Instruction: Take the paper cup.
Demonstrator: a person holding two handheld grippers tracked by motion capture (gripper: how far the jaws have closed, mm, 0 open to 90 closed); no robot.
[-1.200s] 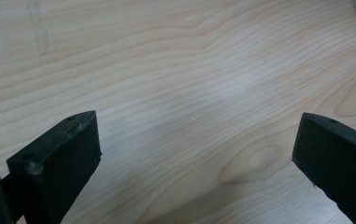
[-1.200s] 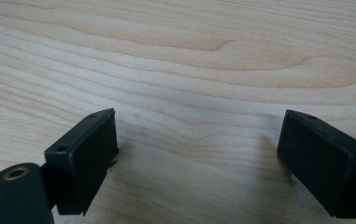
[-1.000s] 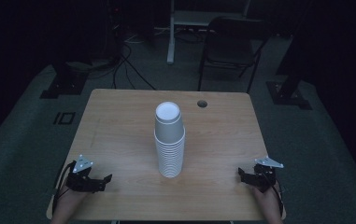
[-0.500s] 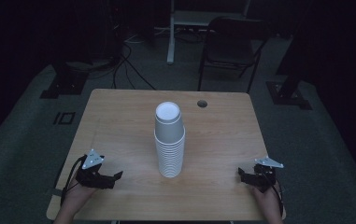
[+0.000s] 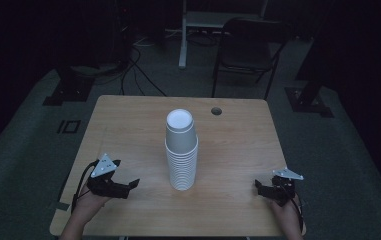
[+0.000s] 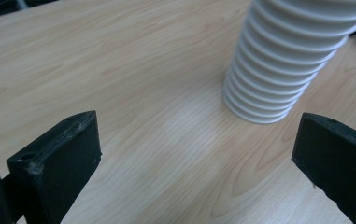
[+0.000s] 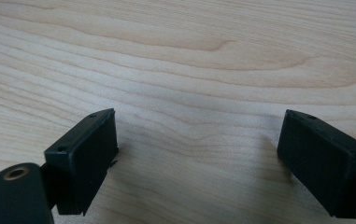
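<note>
A folding chair [image 5: 245, 47] and a pale desk frame [image 5: 193, 25] stand in the dark at the top of the high view, with cables [image 5: 138, 70] trailing over the grey floor at upper left. The wooden table [image 5: 128, 125] carries a round cable hole [image 5: 216, 111] just right of centre near its far edge. Bare wood lies between each tool and the stack.

The stack of white paper cups [image 5: 181, 150] stands upright at the middle of the table, mouths down, the ribbed rims crowding its lower half and one flat base facing up on top. In the left gripper view its bottom rims [image 6: 278, 70] sit at upper right, resting on the wood.

The left gripper [image 5: 125, 186] is at lower left of the high view, jaws spread wide and pointed toward the stack, near it but apart. The right gripper [image 5: 263, 188] is at lower right, well apart from the cups, its jaws also spread wide over bare wood [image 7: 189, 70].
</note>
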